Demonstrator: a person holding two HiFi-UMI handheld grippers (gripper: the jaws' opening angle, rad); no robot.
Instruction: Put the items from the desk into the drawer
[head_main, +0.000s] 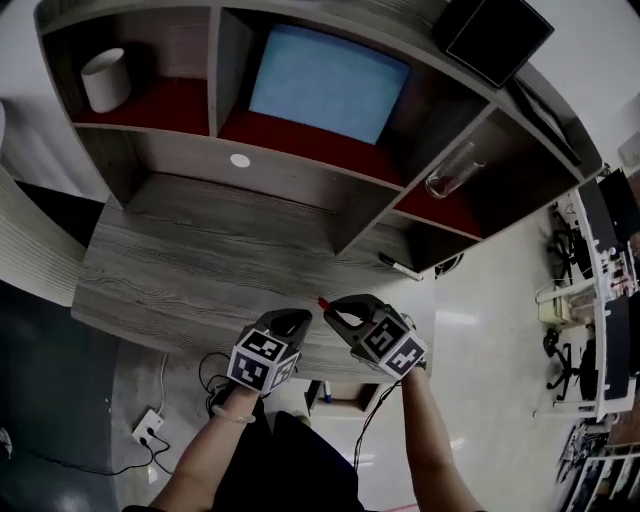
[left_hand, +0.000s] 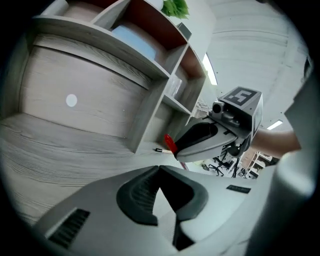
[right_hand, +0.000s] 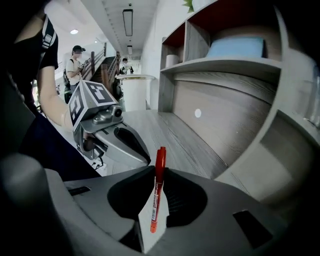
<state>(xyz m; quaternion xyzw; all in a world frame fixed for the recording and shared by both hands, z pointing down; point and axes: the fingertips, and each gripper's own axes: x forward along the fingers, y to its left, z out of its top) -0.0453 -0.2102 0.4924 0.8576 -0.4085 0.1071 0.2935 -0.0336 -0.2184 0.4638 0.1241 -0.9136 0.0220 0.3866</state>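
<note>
I am holding the right gripper (right_hand: 159, 169) over the near edge of the table (head_main: 200, 260). Its jaws are pinching a red pen (right_hand: 158, 192) by the barrel and are almost together. The pen is lying along the jaws, with one end poking out past the tips toward the shelf unit (head_main: 330, 215).

The left gripper (left_hand: 159, 169) is hovering just beside it on the left, jaws meeting tip to tip and carrying nothing. The two grippers are angling toward each other, near but apart, so the left one is crowding the space by the pen's free end.

A black marker (head_main: 400, 267) is lying on the table at the far right, under the shelf unit's right-hand compartment and well apart from both grippers.

In the shelf unit:
- A white cup (head_main: 105, 78) is sitting in the left compartment.
- A blue panel (head_main: 325, 82) is filling the middle compartment.
- What looks like a clear glass vessel (head_main: 455, 170) is tilting in the right compartment, though I cannot make it out well.
- A black box (head_main: 495, 35) is resting on top.

On the floor by the table's near edge, a power strip (head_main: 148, 427) is trailing cables.

Off to the side, a person (right_hand: 75, 62) is standing near a white counter (right_hand: 135, 90).
</note>
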